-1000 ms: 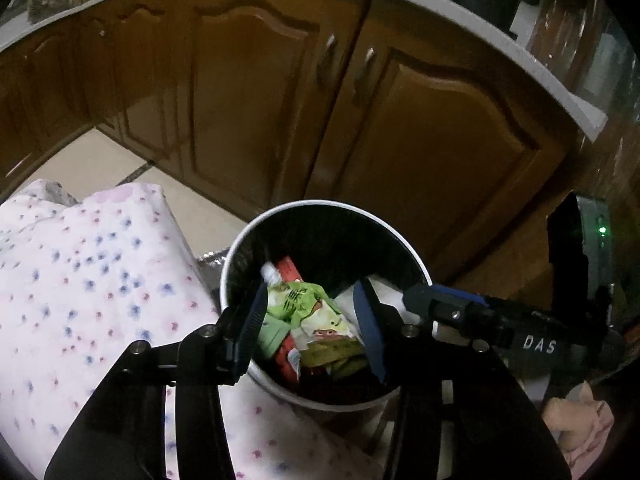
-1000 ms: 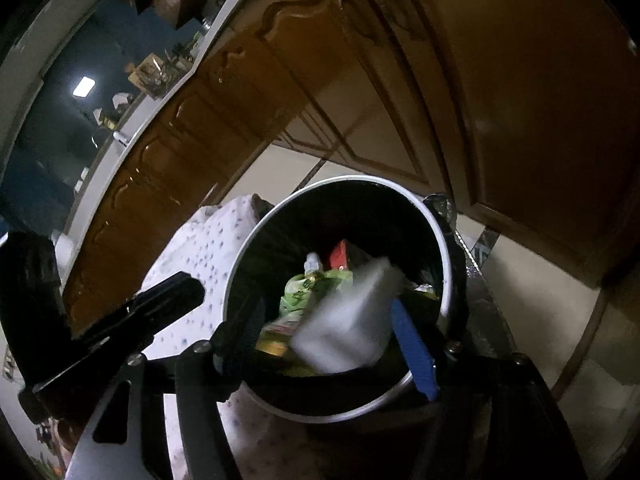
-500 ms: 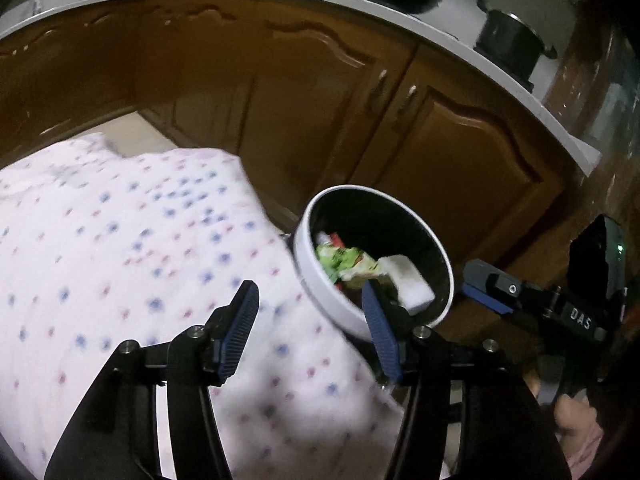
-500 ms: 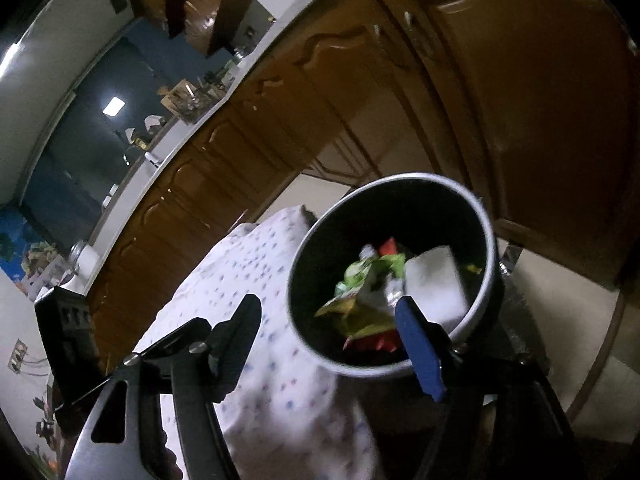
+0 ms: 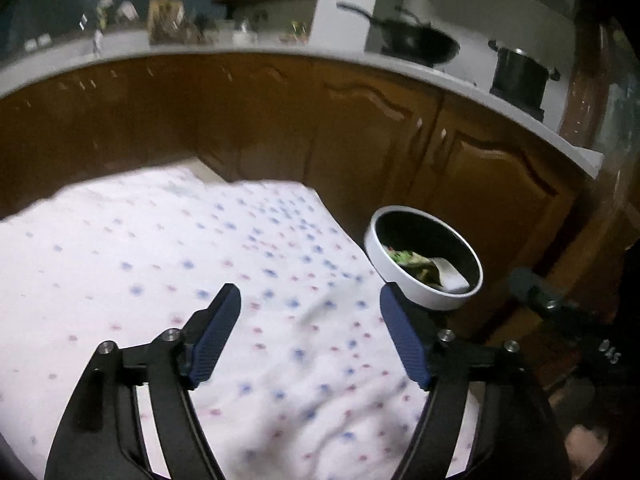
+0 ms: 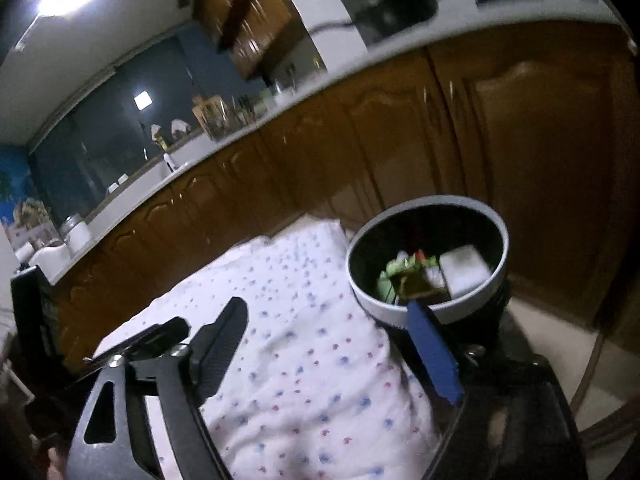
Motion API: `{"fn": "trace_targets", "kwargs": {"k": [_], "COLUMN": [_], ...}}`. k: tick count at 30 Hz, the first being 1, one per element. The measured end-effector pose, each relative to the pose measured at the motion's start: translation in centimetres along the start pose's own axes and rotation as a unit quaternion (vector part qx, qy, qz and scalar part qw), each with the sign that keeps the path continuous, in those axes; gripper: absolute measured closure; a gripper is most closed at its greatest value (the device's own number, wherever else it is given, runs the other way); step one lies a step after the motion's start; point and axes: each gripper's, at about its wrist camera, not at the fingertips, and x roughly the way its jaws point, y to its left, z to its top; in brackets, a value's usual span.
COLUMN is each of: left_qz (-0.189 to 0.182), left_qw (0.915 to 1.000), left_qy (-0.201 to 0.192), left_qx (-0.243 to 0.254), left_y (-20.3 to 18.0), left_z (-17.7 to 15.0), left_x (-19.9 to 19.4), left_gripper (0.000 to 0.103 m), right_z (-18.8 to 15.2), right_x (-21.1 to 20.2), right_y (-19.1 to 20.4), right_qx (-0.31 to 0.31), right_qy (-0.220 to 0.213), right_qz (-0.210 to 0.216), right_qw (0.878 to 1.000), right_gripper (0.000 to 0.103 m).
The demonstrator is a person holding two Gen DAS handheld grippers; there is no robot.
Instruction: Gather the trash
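Both tools gape wide, gripping nothing. The trash bin (image 5: 424, 258), holding green wrappers (image 6: 400, 276) and a white block (image 6: 464, 270), sits at two o'clock from the left tool (image 5: 310, 332), one o'clock from the right tool (image 6: 332, 344), beside the dotted cloth (image 5: 200, 260).

One marking can be read. In the left wrist view, white letters stand on the black body of the right gripper (image 5: 576, 320), at the picture's lower right; they appear turned over and read roughly "DAS", though blur leaves the letters unsure. The wrappers (image 6: 412, 276) in the bin (image 6: 384, 308) carry print, but it is too small and smeared to make out in either view. Nothing legible shows on the cloth, the cabinets or the things on the bench.
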Motion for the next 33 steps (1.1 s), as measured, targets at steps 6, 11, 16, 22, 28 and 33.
{"fn": "trace_targets", "kwargs": {"k": [6, 11, 16, 22, 28, 33], "left_qz": [0.069, 0.097, 0.116, 0.129, 0.136, 0.141], "left_qw": [0.9928, 0.9882, 0.9845, 0.9811, 0.9788, 0.9778], "left_qy": [-0.095, -0.118, -0.131, -0.144, -0.152, -0.153], "left_qx": [0.021, 0.015, 0.016, 0.012, 0.021, 0.023], "left_y": [0.3, 1.2, 1.5, 1.8, 1.6, 1.5], "left_z": [-1.3, -3.5, -5.1, -6.5, -7.2, -7.7], "left_x": [-5.3, -6.8, -7.6, -8.7, -9.0, -8.7], "left_gripper": [0.001, 0.000, 0.000, 0.000, 0.000, 0.000], "right_z": [-0.1, -2.6, -4.9, -6.8, -7.5, -7.7], "right_x": [-6.6, -7.7, -6.7, -6.4, -6.6, -5.9], "right_y": [3.2, 4.6, 4.5, 4.6, 4.6, 4.1], "right_qx": [-0.068, -0.105, -0.104, -0.114, -0.120, -0.119], "right_qy": [-0.149, -0.190, -0.166, -0.158, -0.166, -0.156], "right_qz": [-0.018, -0.021, -0.019, -0.023, -0.036, -0.043], "right_qw": [0.986, 0.976, 0.981, 0.981, 0.978, 0.980], "right_gripper": [0.000, 0.000, 0.000, 0.000, 0.000, 0.000]}}
